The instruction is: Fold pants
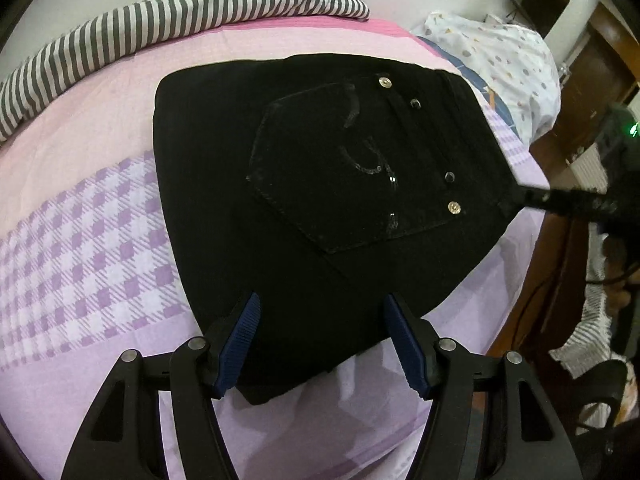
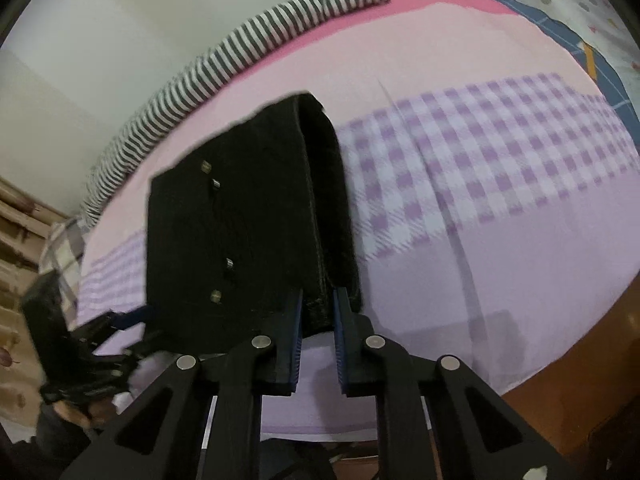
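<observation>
Black pants [image 1: 320, 160] lie folded on the bed sheet [image 1: 80, 240], a back pocket with rivets facing up. At the bottom of the left wrist view my left gripper [image 1: 320, 300] stands open. Its blue pads [image 1: 240, 344] straddle the near corner of the pants without pressing on it. From the right my right gripper [image 1: 520, 200] reaches the waistband corner. In the right wrist view the right gripper [image 2: 318, 296] is shut on the thick folded edge of the pants [image 2: 224, 220]. The left gripper [image 2: 132, 320] shows at the pants' lower left corner.
A grey-and-white striped pillow [image 1: 160, 20] runs along the wall at the far side of the bed. White patterned bedding [image 1: 500, 60] is bunched at the right. Wooden furniture [image 1: 600, 80] stands beyond the bed's edge. Pink and lilac checked sheet [image 2: 480, 180] spreads to the right of the pants.
</observation>
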### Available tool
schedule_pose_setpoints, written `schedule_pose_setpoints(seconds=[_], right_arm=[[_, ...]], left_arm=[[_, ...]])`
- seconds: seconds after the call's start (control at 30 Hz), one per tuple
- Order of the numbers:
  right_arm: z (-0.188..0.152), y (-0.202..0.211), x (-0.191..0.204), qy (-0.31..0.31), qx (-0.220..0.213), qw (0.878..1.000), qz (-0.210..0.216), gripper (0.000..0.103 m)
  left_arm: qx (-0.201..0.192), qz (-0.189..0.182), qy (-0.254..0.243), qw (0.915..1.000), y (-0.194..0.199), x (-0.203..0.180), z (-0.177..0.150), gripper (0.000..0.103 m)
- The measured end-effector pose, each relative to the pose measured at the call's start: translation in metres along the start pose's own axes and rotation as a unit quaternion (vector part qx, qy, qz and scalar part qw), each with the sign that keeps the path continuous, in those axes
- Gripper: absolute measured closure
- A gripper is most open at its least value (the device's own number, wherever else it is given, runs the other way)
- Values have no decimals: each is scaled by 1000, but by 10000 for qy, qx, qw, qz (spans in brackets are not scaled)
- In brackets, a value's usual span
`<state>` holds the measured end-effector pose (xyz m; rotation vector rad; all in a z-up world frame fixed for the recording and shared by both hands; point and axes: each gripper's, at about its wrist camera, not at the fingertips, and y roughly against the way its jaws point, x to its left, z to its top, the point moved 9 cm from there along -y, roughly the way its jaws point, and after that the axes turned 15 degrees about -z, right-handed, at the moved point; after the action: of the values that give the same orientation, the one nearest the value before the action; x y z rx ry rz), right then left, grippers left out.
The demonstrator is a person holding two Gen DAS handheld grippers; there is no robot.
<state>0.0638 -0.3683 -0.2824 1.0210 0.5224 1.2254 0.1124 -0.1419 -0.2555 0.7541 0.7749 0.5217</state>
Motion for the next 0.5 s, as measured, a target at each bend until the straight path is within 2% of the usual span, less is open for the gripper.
schedule_pose_setpoints(seconds=[0.1,0.2,0.23,0.3,0.37,0.43,0.5], right_arm=[[2,-2,0,-33,27,10000,62,90],[5,1,0,-57,114,9997,202,82],[6,2,-2,-71,139,9996,244,66],[10,7,-5,-87,168,9990,415,45],[16,14,-4,-13,59,9971,761,45],[23,11,-2,142,220,9932,1135,45],[30,4,-1,127,331,9907,1317,45]], left_arm=[[40,-11,58,10000,0,3,1,37],[23,-15,113,9999,2,2,5,37],[-20,-77,162,9998,4,2,7,37],[-210,-274,304,9989,14,3,12,37],[-417,-375,402,9976,26,9,16,37],[-617,-449,588,9954,37,20,21,37],[-739,-510,951,9914,41,39,23,37]])
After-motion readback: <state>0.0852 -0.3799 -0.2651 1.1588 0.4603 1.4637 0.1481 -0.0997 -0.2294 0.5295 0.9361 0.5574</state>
